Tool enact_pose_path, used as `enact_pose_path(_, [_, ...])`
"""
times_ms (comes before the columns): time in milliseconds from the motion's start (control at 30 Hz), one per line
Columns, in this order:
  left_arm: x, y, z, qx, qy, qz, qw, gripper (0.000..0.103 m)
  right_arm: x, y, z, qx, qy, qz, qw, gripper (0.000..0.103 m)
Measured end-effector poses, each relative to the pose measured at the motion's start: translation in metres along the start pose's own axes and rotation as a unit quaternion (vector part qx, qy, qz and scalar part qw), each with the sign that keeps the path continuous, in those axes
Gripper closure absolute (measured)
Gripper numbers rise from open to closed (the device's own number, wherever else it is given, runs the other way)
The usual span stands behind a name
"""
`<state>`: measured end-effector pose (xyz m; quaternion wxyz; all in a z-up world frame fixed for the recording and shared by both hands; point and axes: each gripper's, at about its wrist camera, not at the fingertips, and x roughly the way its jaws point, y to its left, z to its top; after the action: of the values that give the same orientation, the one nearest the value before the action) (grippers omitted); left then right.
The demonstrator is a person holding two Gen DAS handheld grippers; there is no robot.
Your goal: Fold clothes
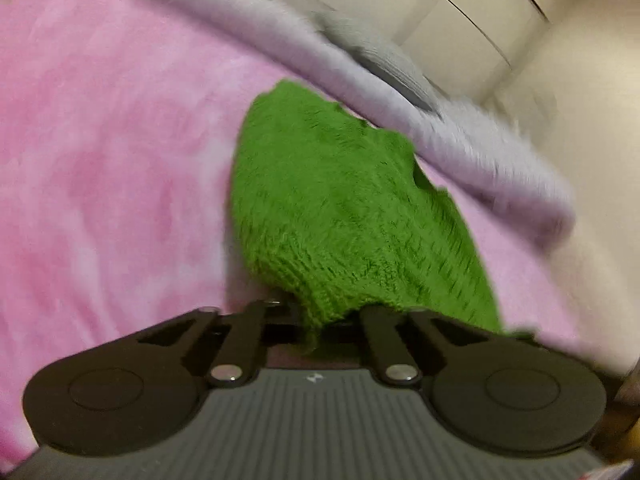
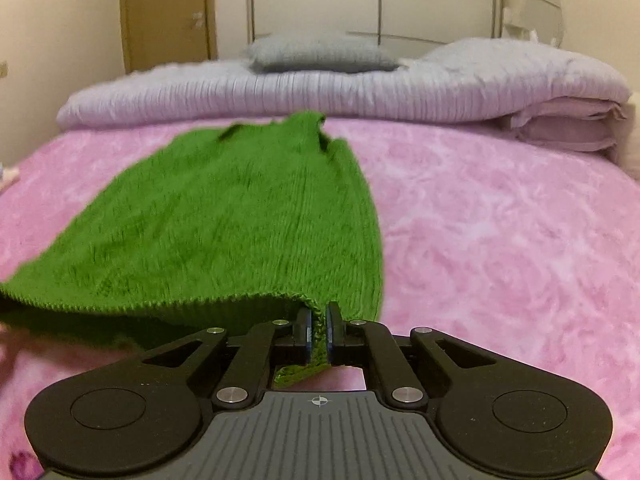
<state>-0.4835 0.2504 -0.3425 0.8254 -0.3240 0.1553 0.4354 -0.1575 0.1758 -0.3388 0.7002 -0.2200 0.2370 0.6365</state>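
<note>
A green knitted garment (image 2: 240,216) stretches over the pink bed cover (image 2: 500,240), its ribbed hem lifted toward me. My right gripper (image 2: 318,332) is shut on the hem's right corner, and the knit shows squeezed between the blue-edged pads. In the left wrist view the same green garment (image 1: 340,208) hangs down over my left gripper (image 1: 320,320). The knit covers the fingertips there, and the linkage arms are drawn in with green fabric pinched between them.
A folded lilac duvet (image 2: 320,92) and a grey pillow (image 2: 320,54) lie across the head of the bed. Folded pink bedding (image 2: 568,128) is stacked at the right. White wardrobe doors (image 2: 380,0) and a wooden door (image 2: 168,12) stand behind.
</note>
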Motion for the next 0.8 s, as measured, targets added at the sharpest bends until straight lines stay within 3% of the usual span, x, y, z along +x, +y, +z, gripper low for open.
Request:
enact_pose_path(100, [-0.036, -0.021, 0.029, 0.127, -0.017, 0.031, 0.9912, 0.101, -0.023, 0.007, 0.008, -0.033, -0.018, -0.018, 0.999, 0.101])
enact_pose_path(167, [-0.067, -0.033, 0.045, 0.202, -0.028, 0.052, 0.9776, 0.101, -0.049, 0.005, 0.019, -0.027, -0.03, -0.016, 0.999, 0.101])
enact_pose_path(233, [-0.098, -0.046, 0.06, 0.276, -0.039, 0.072, 0.9577, 0.101, -0.082, 0.001, 0.027, -0.006, -0.041, 0.001, 0.999, 0.101])
enact_pose_path(300, [-0.127, -0.058, 0.07, 0.349, -0.041, 0.094, 0.9314, 0.101, -0.118, 0.002, 0.029, 0.014, -0.051, 0.029, 0.998, 0.101])
enact_pose_path(367, [-0.135, -0.065, 0.047, 0.431, 0.018, 0.122, 0.8937, 0.101, -0.148, 0.008, 0.024, 0.021, -0.047, 0.042, 0.998, 0.101])
enact_pose_path(400, [-0.129, -0.062, 0.03, 0.455, 0.06, 0.129, 0.8789, 0.101, -0.156, 0.013, 0.018, 0.017, -0.035, 0.04, 0.998, 0.101])
enact_pose_path(467, [-0.104, -0.047, -0.008, 0.468, 0.142, 0.129, 0.8625, 0.101, -0.149, 0.033, -0.003, -0.035, 0.022, 0.013, 0.999, 0.101])
enact_pose_path(533, [-0.086, -0.029, -0.046, 0.471, 0.186, 0.129, 0.8529, 0.101, -0.124, 0.053, -0.031, -0.088, 0.083, -0.013, 0.993, 0.101])
enact_pose_path(567, [-0.087, -0.024, -0.055, 0.459, 0.19, 0.125, 0.8592, 0.101, -0.117, 0.059, -0.043, -0.099, 0.095, -0.011, 0.99, 0.101])
enact_pose_path(633, [-0.106, -0.019, -0.056, 0.41, 0.164, 0.11, 0.8906, 0.101, -0.12, 0.066, -0.056, -0.108, 0.093, -0.021, 0.99, 0.101])
enact_pose_path(700, [-0.113, -0.012, -0.057, 0.374, 0.157, 0.09, 0.9096, 0.101, -0.132, 0.068, -0.063, -0.106, 0.077, -0.041, 0.991, 0.101])
enact_pose_path(733, [-0.112, -0.006, -0.059, 0.364, 0.168, 0.083, 0.9121, 0.1, -0.132, 0.067, -0.07, -0.1, 0.089, -0.04, 0.99, 0.101])
enact_pose_path(800, [-0.112, 0.004, -0.064, 0.361, 0.197, 0.074, 0.9085, 0.097, -0.122, 0.061, -0.085, -0.091, 0.148, -0.018, 0.985, 0.1])
